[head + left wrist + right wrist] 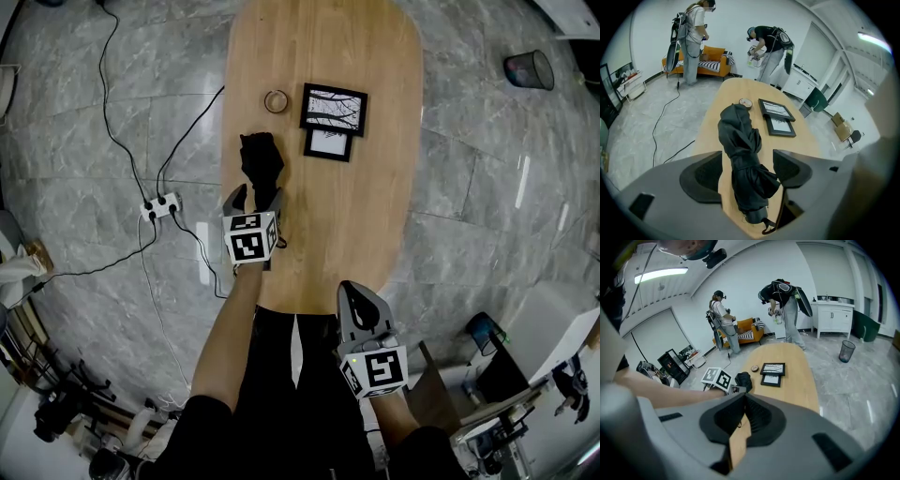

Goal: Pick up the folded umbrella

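Observation:
The folded black umbrella (261, 159) lies lengthwise on the oval wooden table (375, 216), near its left edge. My left gripper (255, 195) straddles the umbrella's near end with its jaws open. In the left gripper view the umbrella (740, 150) fills most of the gap of the left gripper (746, 171): its fabric brushes the right pad, and a strip of wood shows by the left pad. The handle end and strap (766, 227) point toward me. My right gripper (354, 292) hovers at the table's near edge, shut and holding nothing. The right gripper (743, 399) shows the same in its own view.
Two black picture frames (333, 110) (328, 143) and a tape roll (276, 101) lie beyond the umbrella. A power strip (160, 206) with cables sits on the floor at the left, and a waste bin (530, 69) at the far right. Two people (693, 37) (768, 47) stand by an orange sofa (710, 61).

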Demonstrator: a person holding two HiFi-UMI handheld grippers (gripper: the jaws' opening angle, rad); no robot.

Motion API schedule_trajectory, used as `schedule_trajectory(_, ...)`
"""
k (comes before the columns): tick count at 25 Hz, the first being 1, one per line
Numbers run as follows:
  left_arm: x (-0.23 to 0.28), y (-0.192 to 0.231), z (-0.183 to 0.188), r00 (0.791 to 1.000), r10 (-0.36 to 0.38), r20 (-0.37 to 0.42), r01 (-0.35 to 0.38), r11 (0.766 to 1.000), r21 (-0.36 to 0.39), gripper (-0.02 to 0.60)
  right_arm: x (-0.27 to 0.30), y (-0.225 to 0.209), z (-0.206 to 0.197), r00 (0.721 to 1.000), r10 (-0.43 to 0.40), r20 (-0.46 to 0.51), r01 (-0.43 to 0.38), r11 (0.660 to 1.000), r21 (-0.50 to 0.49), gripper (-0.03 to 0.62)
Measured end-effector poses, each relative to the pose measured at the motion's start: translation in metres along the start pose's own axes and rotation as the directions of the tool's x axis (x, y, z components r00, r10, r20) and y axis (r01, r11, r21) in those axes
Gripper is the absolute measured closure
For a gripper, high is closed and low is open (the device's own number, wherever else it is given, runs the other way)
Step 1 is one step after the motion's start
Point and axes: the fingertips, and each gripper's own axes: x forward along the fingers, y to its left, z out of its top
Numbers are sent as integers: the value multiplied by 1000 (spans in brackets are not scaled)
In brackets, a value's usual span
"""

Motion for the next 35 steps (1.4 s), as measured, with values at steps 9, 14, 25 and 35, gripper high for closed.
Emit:
schedule_trajectory(9, 23, 7, -13, 998, 61, -25, -62, 997, -45, 252, 2, -7, -8, 1000, -13, -23, 14, 1000, 14, 583)
schedule_trajectory(14, 33, 10, -21, 993, 110, -47, -112, 992, -57, 252, 2, -13, -17, 999, -30, -38, 32, 999, 30, 583)
schedule_trajectory(25, 48, 15, -27, 976, 210, -57, -213, 976, -50, 253, -3, -22, -30, 996, -55, -71, 58, 997, 49, 583)
schedule_trajectory(35, 46, 8, -26, 969, 241, 63, -241, 970, 1, 310, -6, -25, -41, 994, -66, -84, 71, 995, 65, 583)
